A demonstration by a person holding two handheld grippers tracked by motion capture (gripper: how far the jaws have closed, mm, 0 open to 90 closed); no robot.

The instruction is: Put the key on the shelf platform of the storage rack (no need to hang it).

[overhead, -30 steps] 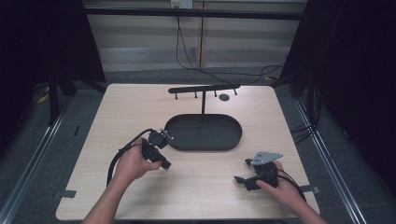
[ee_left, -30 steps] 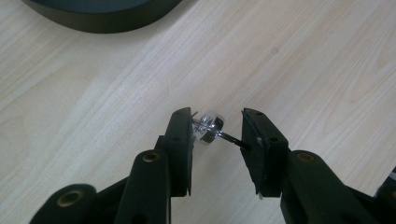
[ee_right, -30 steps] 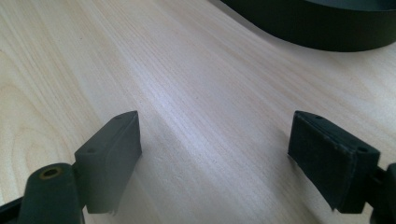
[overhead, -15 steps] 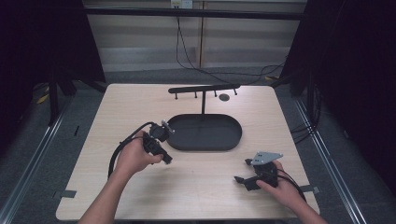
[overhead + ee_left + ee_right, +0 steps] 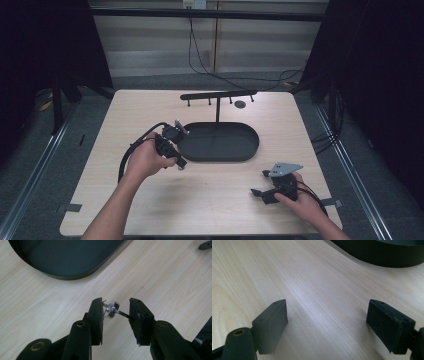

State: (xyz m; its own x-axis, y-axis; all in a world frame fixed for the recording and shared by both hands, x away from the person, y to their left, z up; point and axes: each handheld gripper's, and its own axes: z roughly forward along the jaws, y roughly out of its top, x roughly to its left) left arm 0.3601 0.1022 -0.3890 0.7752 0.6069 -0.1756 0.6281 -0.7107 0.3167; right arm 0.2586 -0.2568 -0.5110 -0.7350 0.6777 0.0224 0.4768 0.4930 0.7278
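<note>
One tray (image 5: 220, 142), one stand (image 5: 218, 95) at its 12 o'clock, two grippers, one ring (image 5: 111, 309). The left gripper (image 5: 115, 312) is clamped on the ring, held above the table (image 5: 200, 200) by the tray's 9 o'clock rim. The right gripper (image 5: 325, 315) gapes wide and empty near the tray's 5 o'clock. Since a second ago the left gripper has edged toward 1 o'clock; the right has stayed put.

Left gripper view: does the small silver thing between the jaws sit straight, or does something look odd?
It sits askew. The left gripper holds a small silver ring-like piece slanted between the pads, above the table. What exactly it is, I cannot tell.
</note>
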